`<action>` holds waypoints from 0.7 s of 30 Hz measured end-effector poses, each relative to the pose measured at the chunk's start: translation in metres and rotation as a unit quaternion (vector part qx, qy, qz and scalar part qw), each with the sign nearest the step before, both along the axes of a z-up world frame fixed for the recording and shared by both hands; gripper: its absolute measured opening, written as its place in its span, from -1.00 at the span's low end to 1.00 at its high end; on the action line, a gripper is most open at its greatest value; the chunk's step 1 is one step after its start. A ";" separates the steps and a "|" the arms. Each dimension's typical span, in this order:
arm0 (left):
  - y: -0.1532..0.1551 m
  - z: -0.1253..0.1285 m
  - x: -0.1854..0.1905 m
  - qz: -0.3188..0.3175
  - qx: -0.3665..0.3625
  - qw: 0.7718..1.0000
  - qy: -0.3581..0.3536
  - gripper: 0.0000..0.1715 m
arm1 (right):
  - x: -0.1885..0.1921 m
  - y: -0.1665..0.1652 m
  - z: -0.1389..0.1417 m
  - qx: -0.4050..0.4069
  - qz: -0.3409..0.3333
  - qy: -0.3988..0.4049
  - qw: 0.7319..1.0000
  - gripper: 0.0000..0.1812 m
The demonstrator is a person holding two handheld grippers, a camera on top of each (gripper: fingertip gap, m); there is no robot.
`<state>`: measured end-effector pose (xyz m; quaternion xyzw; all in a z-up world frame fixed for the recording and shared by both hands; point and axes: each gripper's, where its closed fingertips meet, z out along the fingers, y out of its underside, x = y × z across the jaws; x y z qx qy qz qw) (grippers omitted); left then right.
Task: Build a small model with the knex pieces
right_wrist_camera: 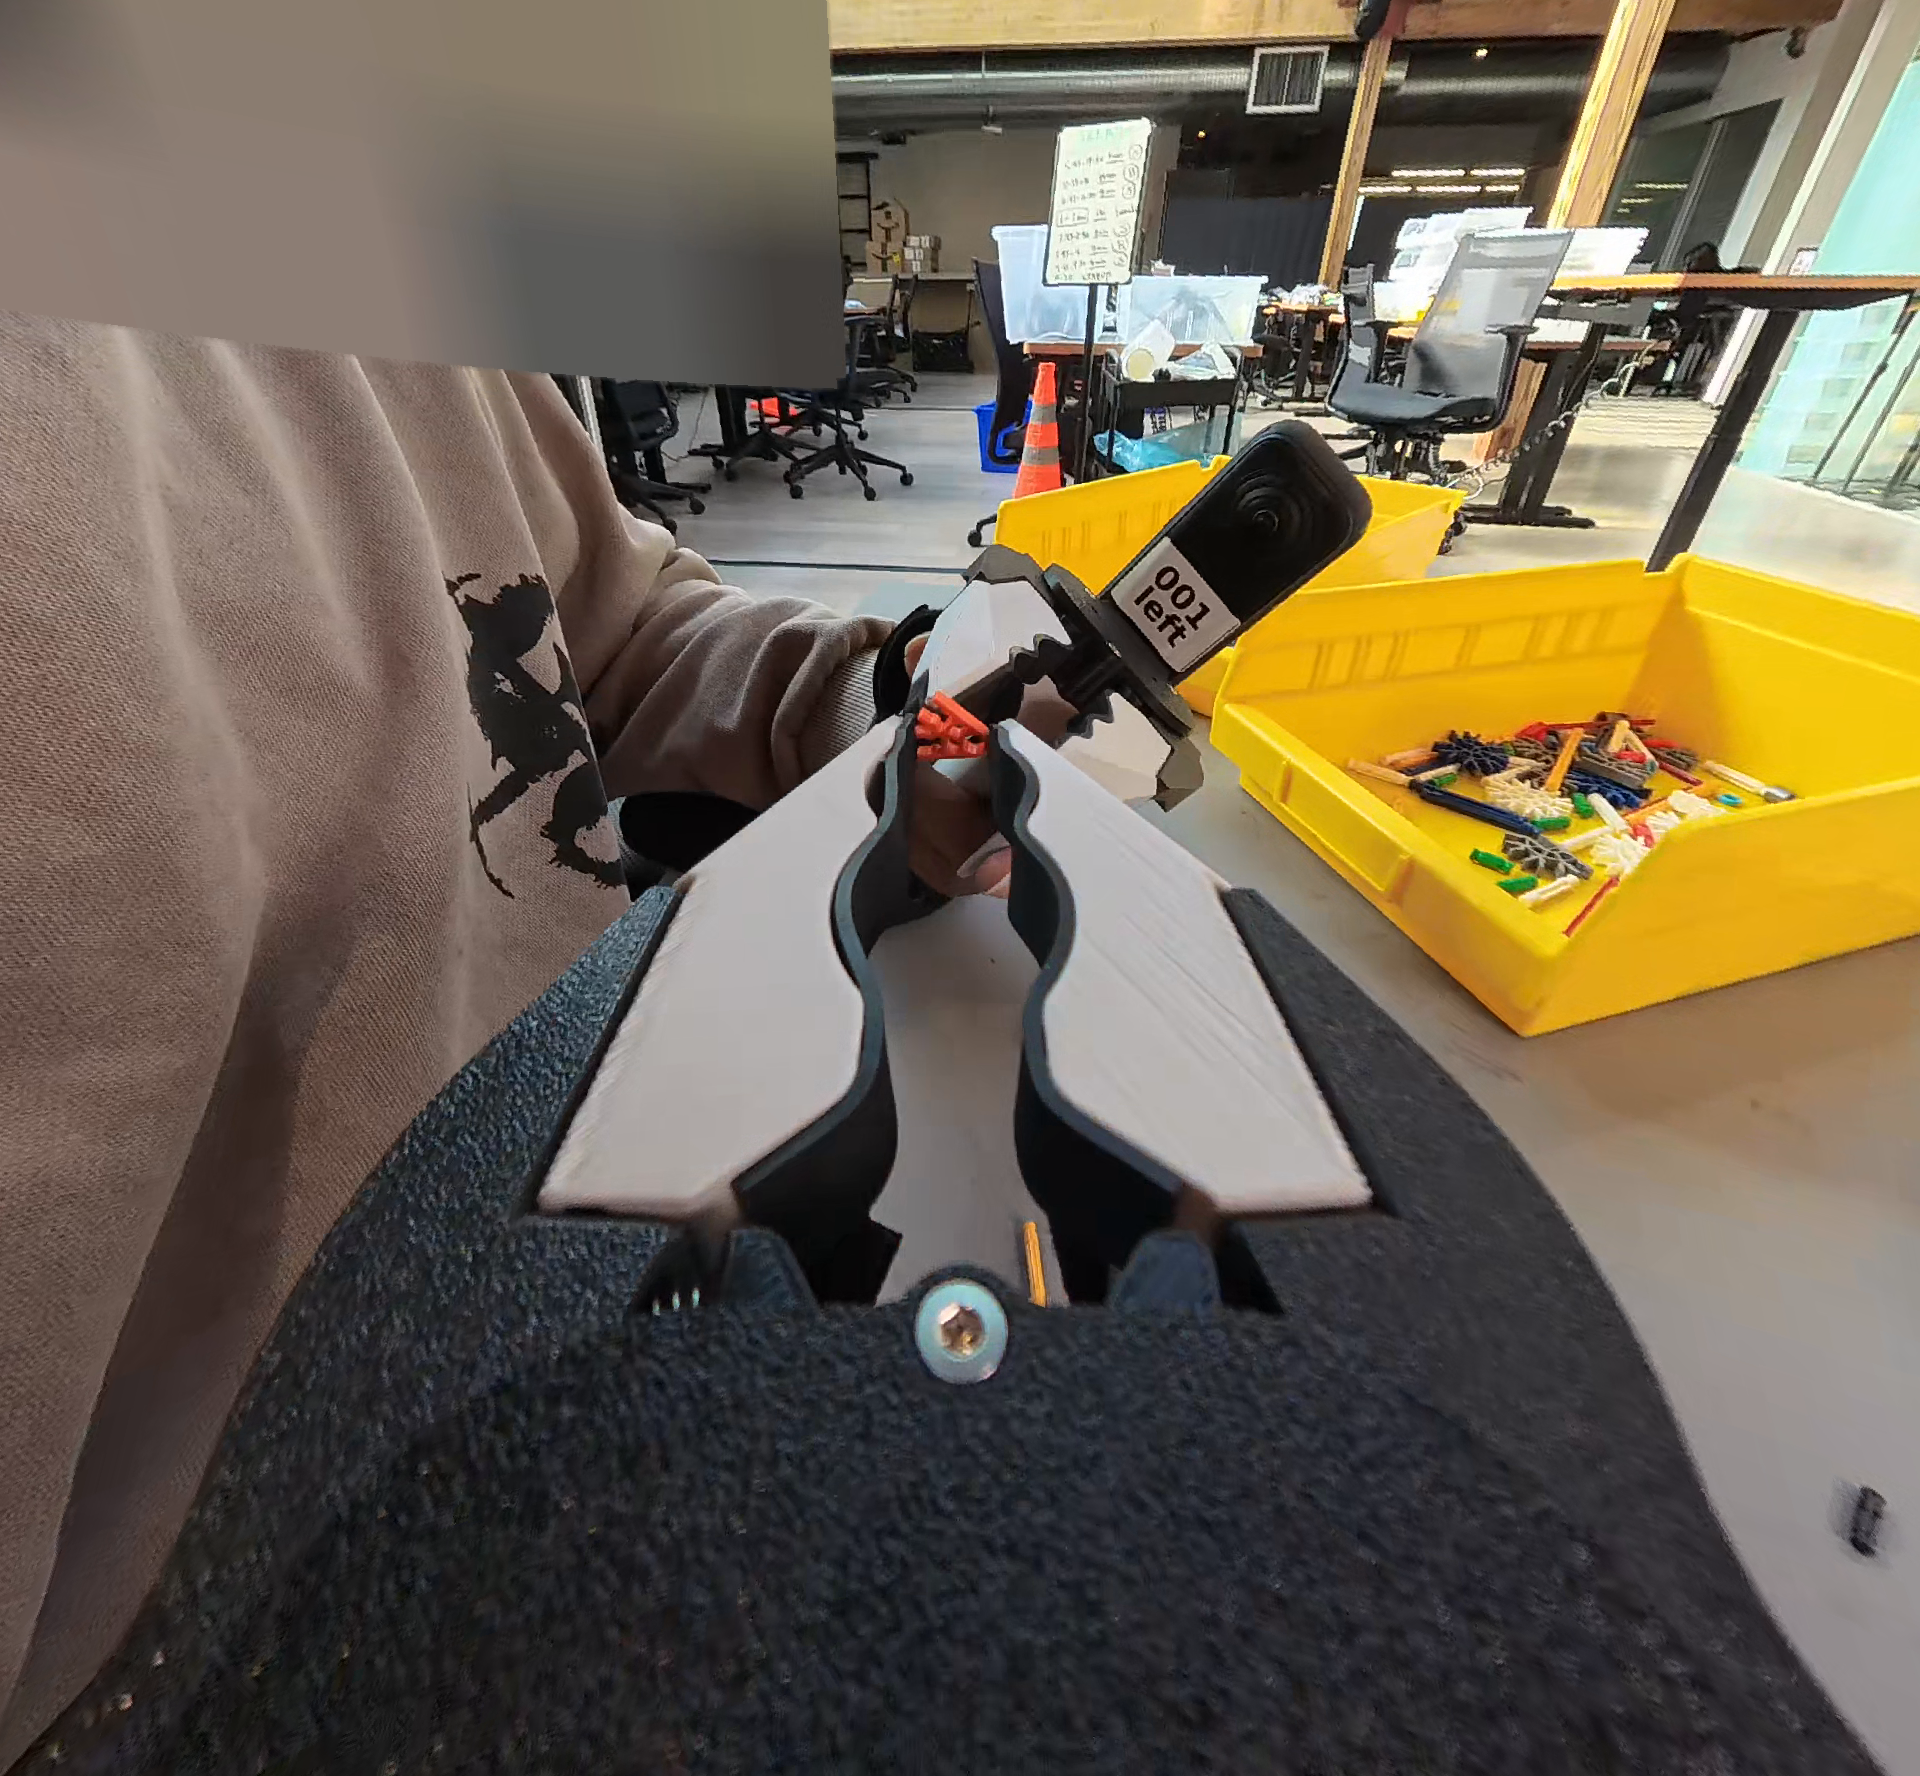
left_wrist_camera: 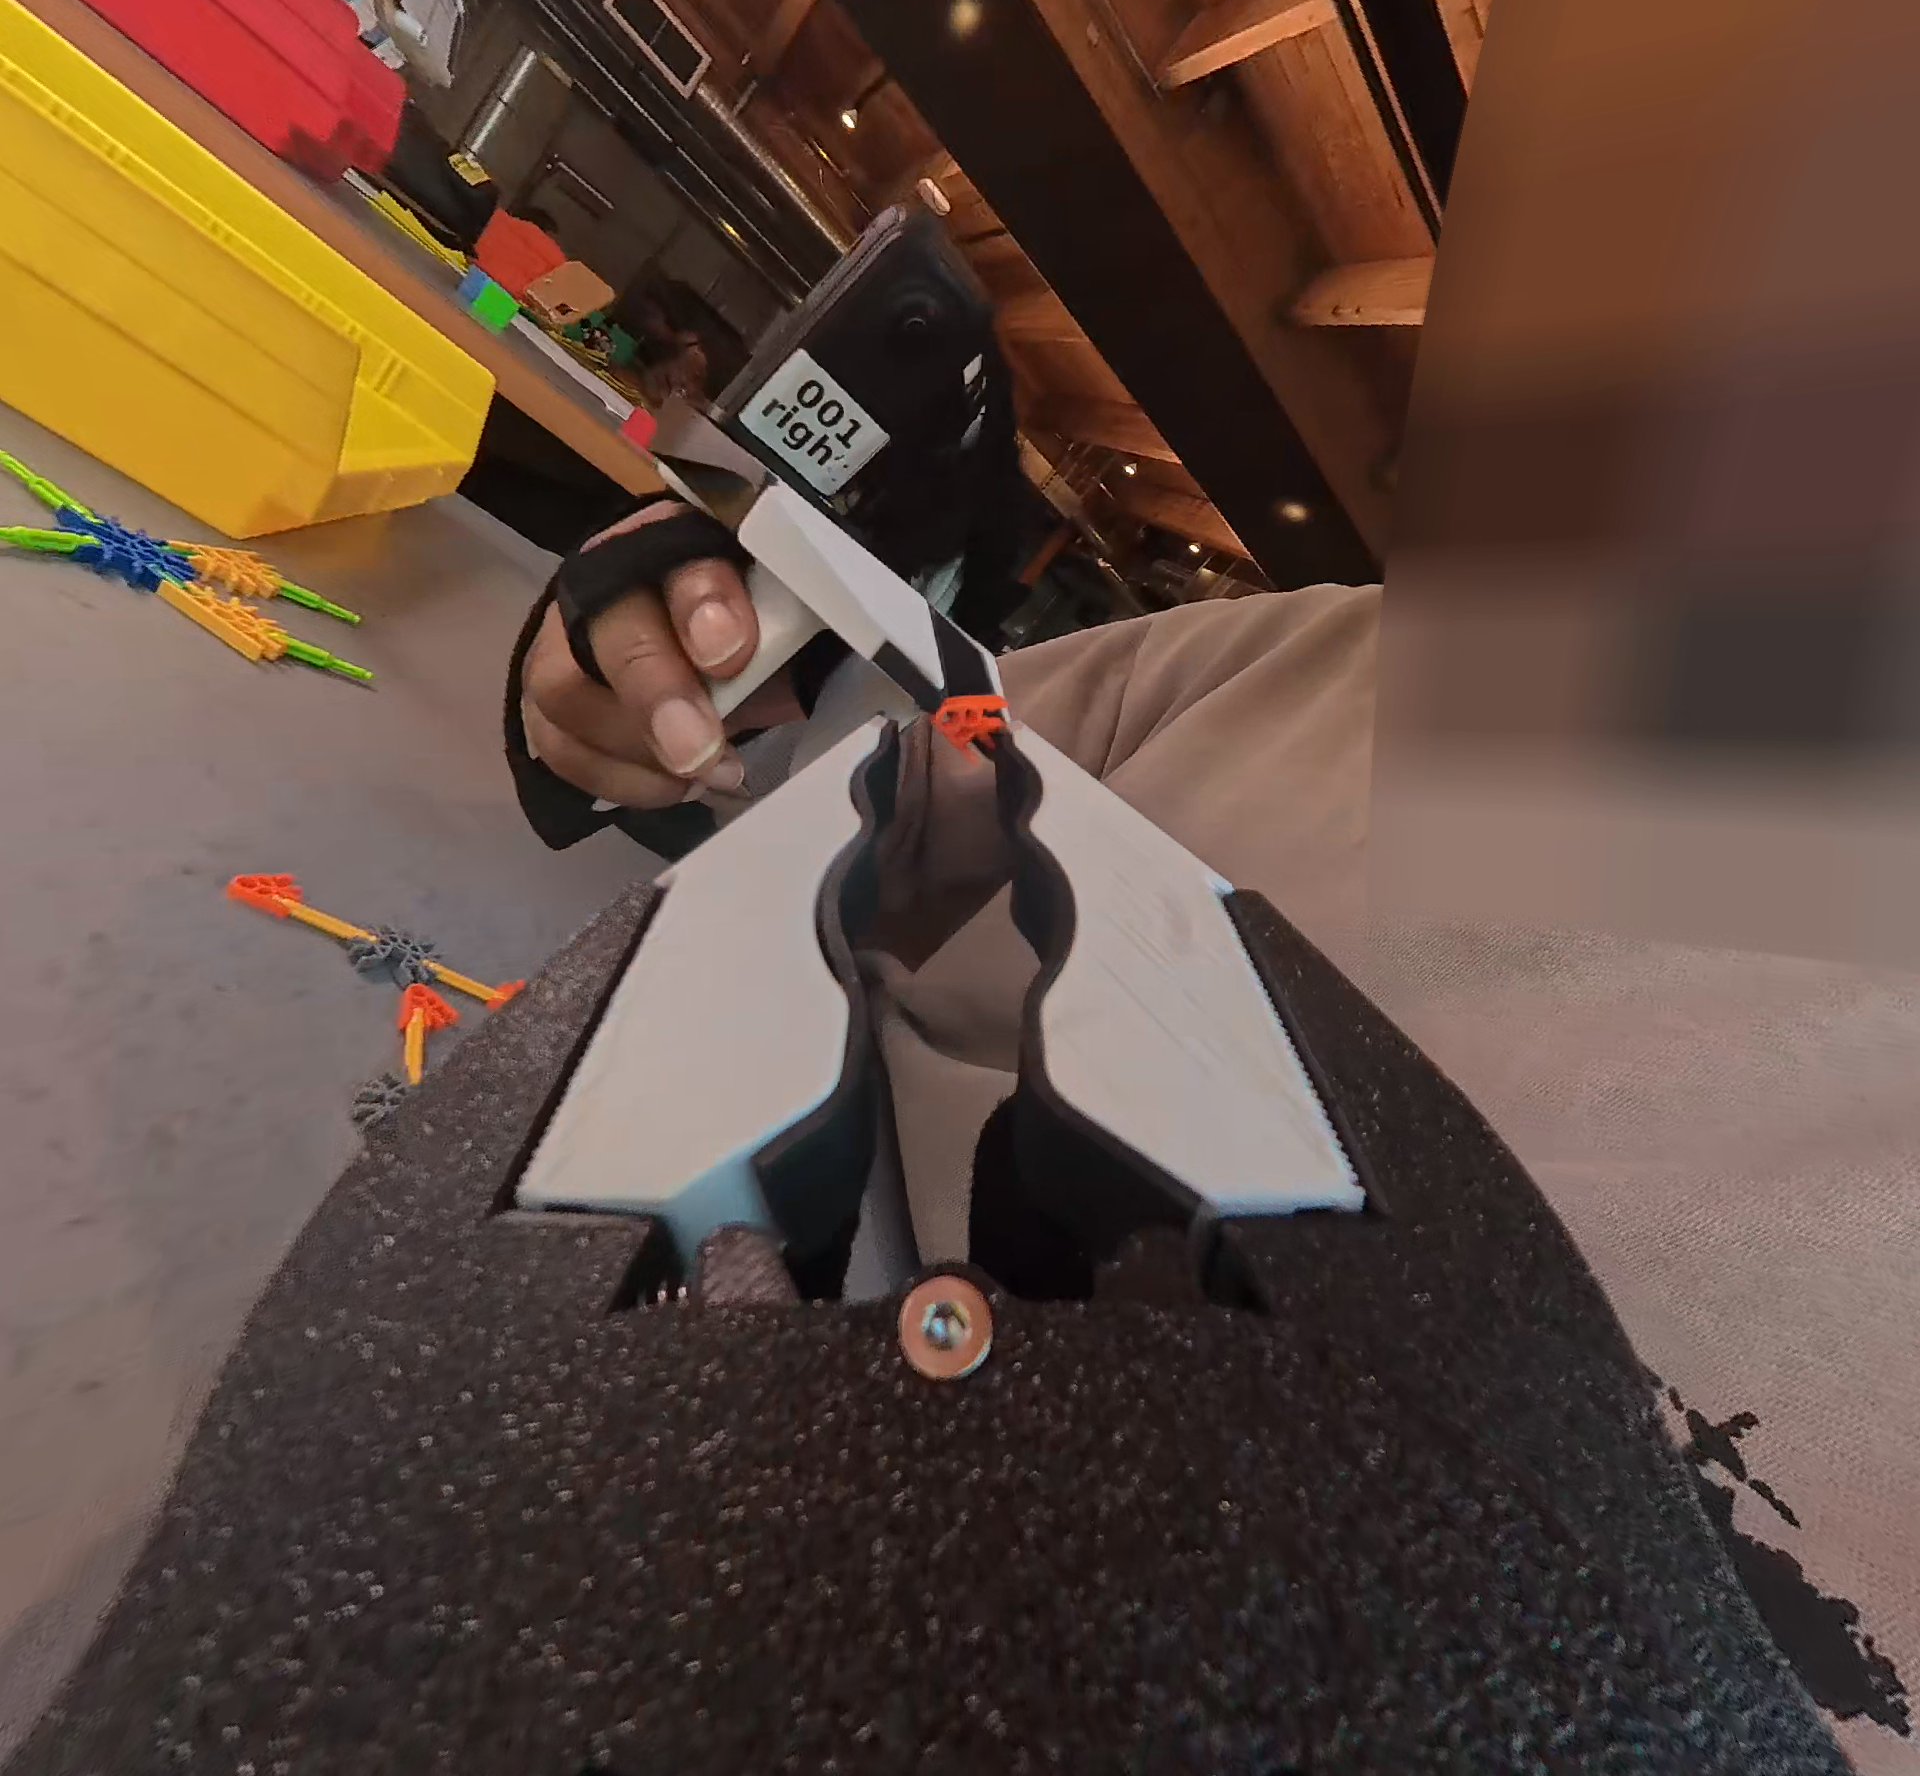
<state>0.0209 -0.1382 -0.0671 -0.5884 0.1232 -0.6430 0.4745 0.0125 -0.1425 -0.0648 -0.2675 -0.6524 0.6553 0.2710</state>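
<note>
Connector, orange (left_wrist_camera: 971, 720), small and toothed, raised above the grey table (left_wrist_camera: 208, 1051), right where the tips of both tools meet. Caught in the narrow gap at the tip of the right gripper (right_wrist_camera: 951, 739), jaws drawn almost together and seemingly pinching it. Set also against the tip of the left gripper (left_wrist_camera: 943, 739), jaws likewise nearly closed; cannot tell whether truly clamped there or only touching.

Judged best: hold both tools steady and in line, squeeze evenly, avoid twisting so slight a piece off the pads.

Just behind, a hand (left_wrist_camera: 644, 677) around the right tool's white handle, beige sweatshirt (right_wrist_camera: 260, 687) close by. On the table, 2 rod-and-hub assemblies, orange-grey (left_wrist_camera: 395, 957) and blue-green (left_wrist_camera: 156, 563), well apart. Farther off, yellow bin (right_wrist_camera: 1558, 957) with loose pieces (right_wrist_camera: 1538, 791) inside, a 2nd behind it.
</note>
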 end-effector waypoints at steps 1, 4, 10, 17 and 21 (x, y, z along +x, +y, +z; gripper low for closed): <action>-0.001 0.002 0.000 -0.005 0.000 1.000 -0.008 -0.80 | 0.000 0.000 -0.002 0.005 0.000 -0.001 1.000 -0.87; 0.003 -0.004 0.000 -0.010 -0.027 1.000 -0.012 -0.85 | -0.001 0.002 -0.009 0.024 -0.011 -0.001 1.000 -0.87; 0.021 -0.025 -0.011 0.028 -0.097 0.995 -0.008 -0.93 | -0.011 0.019 -0.030 0.115 -0.066 -0.008 0.991 -0.87; 0.047 -0.051 -0.042 0.140 -0.162 0.977 0.007 -0.97 | -0.028 0.047 -0.048 0.170 -0.169 -0.035 0.970 -0.89; 0.054 -0.050 -0.054 0.181 -0.172 0.968 -0.017 -0.97 | -0.039 0.057 -0.052 0.205 -0.252 -0.051 0.944 -0.76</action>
